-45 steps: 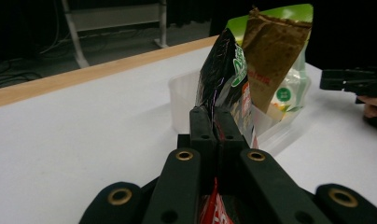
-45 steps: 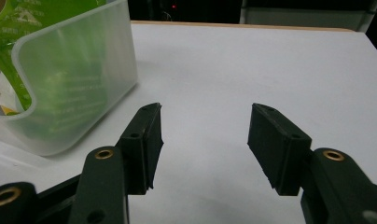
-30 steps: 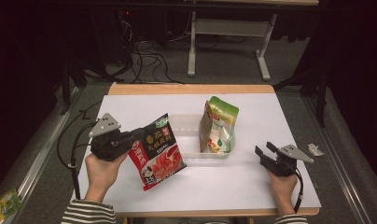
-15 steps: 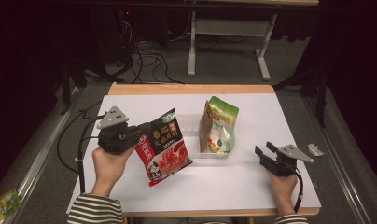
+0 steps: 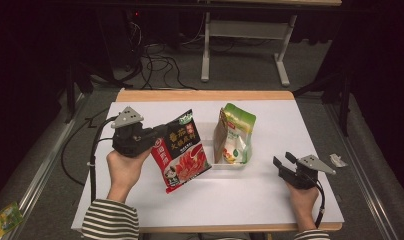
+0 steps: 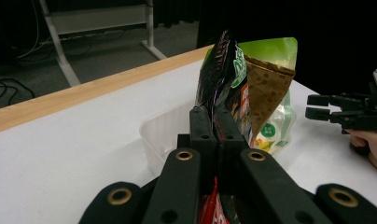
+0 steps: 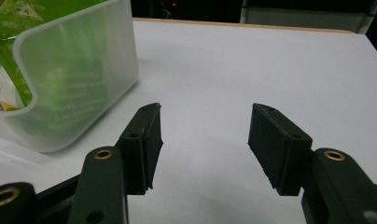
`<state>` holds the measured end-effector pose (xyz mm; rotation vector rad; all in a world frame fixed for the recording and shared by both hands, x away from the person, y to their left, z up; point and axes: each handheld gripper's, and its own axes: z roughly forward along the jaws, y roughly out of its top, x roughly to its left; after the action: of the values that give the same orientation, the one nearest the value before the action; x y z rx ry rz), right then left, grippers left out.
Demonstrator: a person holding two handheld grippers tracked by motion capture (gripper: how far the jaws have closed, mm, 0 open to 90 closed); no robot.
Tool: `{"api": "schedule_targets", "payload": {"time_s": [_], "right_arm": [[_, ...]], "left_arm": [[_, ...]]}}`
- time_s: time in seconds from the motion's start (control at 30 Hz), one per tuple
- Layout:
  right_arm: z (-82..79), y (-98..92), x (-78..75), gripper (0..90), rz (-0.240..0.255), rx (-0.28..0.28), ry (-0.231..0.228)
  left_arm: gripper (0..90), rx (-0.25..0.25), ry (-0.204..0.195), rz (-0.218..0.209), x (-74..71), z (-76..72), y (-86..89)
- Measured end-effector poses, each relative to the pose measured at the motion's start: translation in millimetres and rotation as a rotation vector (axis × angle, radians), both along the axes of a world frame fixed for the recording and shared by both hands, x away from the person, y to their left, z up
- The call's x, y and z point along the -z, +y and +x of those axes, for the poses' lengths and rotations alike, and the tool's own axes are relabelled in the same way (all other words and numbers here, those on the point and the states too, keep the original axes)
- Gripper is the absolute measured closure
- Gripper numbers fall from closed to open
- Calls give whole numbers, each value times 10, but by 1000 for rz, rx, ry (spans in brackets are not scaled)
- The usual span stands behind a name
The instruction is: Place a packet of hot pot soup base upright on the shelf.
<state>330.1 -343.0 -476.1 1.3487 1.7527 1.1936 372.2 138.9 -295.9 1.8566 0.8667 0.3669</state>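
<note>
Pinching the red packet's (image 5: pixel 181 152) edge, the left gripper's (image 5: pixel 159 134) fingers hold it beside the tub (image 5: pixel 225 162).

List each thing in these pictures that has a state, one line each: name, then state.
Left gripper: shut on the red and black packet.
Right gripper: open, holding nothing.
Red and black packet: held above the table, tilted.
Green pouch: standing in the tub.
Clear tub: resting on the table.
</note>
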Motion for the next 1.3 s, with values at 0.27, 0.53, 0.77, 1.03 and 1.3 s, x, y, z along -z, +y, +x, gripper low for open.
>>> {"api": "schedule_targets", "payload": {"time_s": [0.27, 0.53, 0.77, 1.03, 1.3], "right_arm": [[-1, 1, 0, 443, 2, 1, 1], [0, -1, 0, 442, 0, -1, -1], [-1, -2, 1, 441, 3, -1, -2], [-4, 2, 0, 442, 0, 0, -1], [6, -3, 2, 439, -3, -1, 0]], "left_arm": [[892, -24, 7, 2, -27, 126, -101], [891, -55, 14, 18, -45, 217, -210], [890, -97, 13, 35, -66, 258, -214], [889, -112, 31, 30, -38, 362, -261], [885, -117, 23, 44, -33, 454, -415]]}}
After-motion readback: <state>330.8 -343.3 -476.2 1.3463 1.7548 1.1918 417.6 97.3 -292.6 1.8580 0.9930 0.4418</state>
